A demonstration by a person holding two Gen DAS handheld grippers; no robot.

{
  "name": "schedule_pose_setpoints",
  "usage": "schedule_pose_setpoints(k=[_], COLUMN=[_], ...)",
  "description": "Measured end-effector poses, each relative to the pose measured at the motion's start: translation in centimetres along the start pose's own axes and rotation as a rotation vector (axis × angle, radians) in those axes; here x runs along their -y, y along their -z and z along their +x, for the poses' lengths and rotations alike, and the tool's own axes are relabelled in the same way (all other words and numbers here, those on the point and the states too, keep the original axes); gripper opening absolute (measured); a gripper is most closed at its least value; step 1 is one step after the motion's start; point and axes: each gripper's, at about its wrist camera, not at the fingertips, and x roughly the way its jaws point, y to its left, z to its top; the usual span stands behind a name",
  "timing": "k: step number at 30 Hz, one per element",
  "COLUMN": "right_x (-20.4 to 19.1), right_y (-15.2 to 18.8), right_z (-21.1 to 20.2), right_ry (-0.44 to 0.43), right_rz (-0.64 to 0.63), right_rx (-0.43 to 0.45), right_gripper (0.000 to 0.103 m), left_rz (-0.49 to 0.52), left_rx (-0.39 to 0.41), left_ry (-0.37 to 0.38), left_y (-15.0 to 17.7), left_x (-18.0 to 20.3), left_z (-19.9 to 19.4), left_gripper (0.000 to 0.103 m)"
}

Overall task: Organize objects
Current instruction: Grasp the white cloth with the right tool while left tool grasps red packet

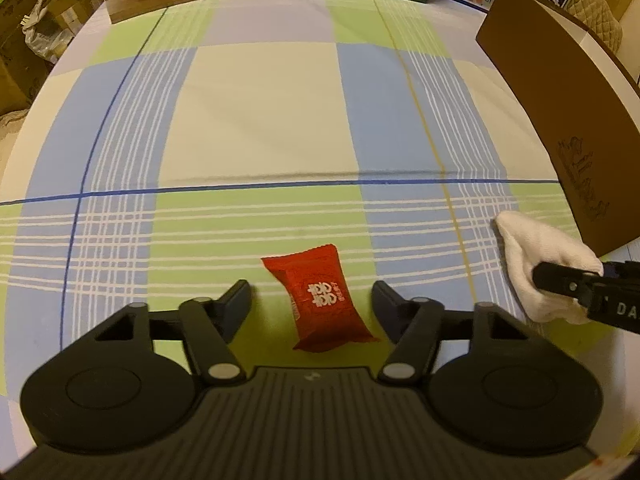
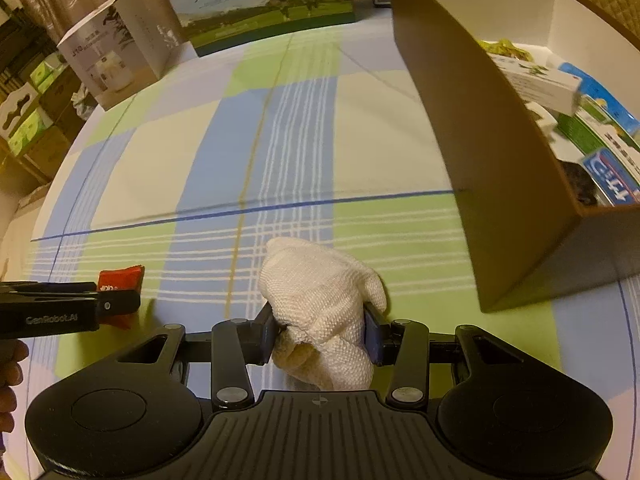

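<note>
The open brown box (image 2: 500,168) is cut off by the right edge of the right wrist view, so only part of its contents shows: several printed cartons (image 2: 592,120), too crowded and blurred to count, and a dark lump near its front wall that cannot be identified. In the left wrist view only the box's outer wall shows. A hand (image 2: 10,376) enters at the left edge of the right wrist view, mostly out of frame.

The bench is covered by a checked cloth (image 1: 260,112) in blue, green and cream. Along its far edge stand a white-and-brown carton (image 2: 116,48) and a milk carton (image 2: 256,4) printed with a cow; beyond the left edge stacked cardboard boxes fill the dim room.

Two loose things lie on the cloth. One red candy packet (image 1: 324,300) with white characters lies flat near the front edge, between the fingers of the left gripper (image 1: 312,300); the jaws stand apart from the wrapper on both sides, not gripping it. In the right wrist view most of the packet is hidden behind that gripper's finger. One white knitted cloth (image 2: 320,312), bunched up, sits near the front edge just left of the box; the right gripper (image 2: 322,336) is clenched on it, both pads pressed into the fabric.
</note>
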Motion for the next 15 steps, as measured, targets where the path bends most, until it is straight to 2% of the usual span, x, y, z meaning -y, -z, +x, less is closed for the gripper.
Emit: schedule_pose_setpoints(k=[4,7,15], right_x=[0.3,0.4,0.1], right_y=[0.3,0.6,1.4], right_z=[-0.3,-0.7,-2.1], right_ry=[-0.005,-0.012,-0.038], right_rz=[0.014,0.013,0.001], right_rx=[0.000,0.001,0.018], right_gripper=[0.040,0.040,0.040], left_rz=[0.007,0.012,0.014], left_rx=[0.002,0.008,0.019], left_ry=[-0.002,0.006,0.012], left_y=[0.0,0.1,1.1], left_x=[0.1,0.0,-0.2], left_z=[0.3,0.2,-1.0], left_gripper=[0.043,0.028,0.023])
